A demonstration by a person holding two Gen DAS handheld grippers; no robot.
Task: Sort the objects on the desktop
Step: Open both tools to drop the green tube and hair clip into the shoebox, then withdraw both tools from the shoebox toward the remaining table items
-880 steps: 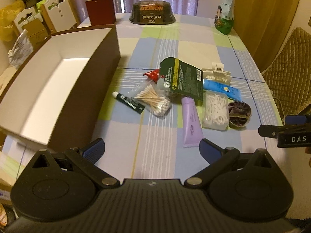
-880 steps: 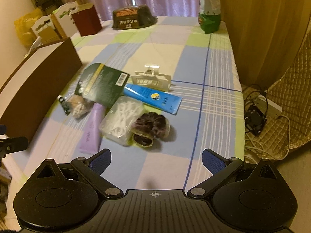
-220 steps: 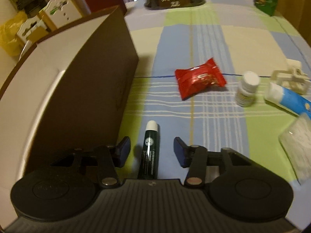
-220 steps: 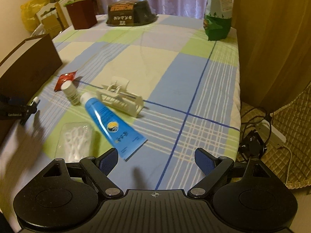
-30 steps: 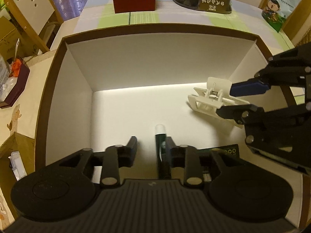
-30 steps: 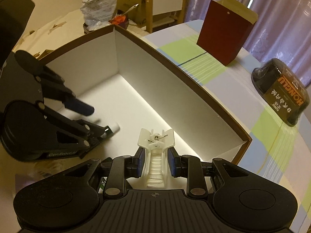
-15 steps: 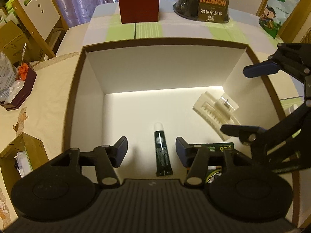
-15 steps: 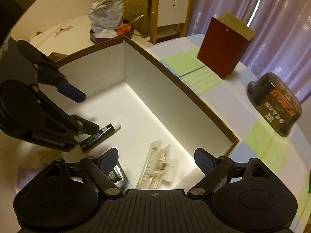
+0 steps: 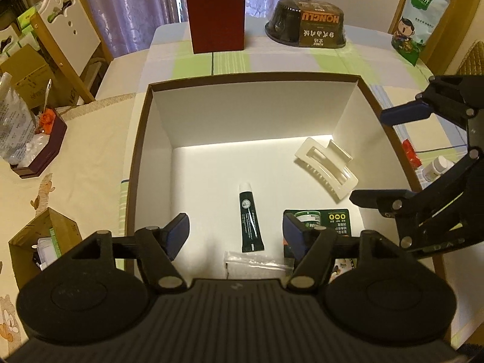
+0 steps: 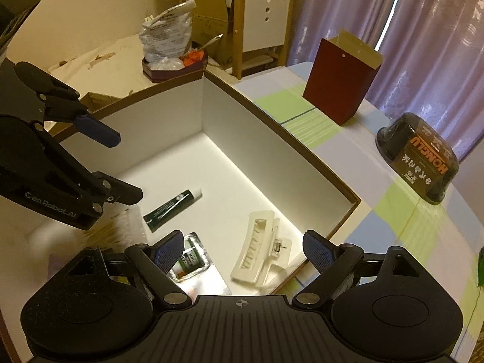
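Small things still wait on the table to the right of the box (image 9: 142, 139): a red packet (image 9: 410, 153) and a white bottle (image 9: 435, 168). The right gripper (image 9: 384, 155) is nearer them. Both it and the left gripper (image 9: 236, 236) are wide apart, holding nothing.

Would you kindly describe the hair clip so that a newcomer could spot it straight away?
Find the large white-lined box on the checked tablecloth. On its floor, toward the right wall, lies the hair clip. It is the only cream, toothed item there, unlike the slim dark green tube beside it.
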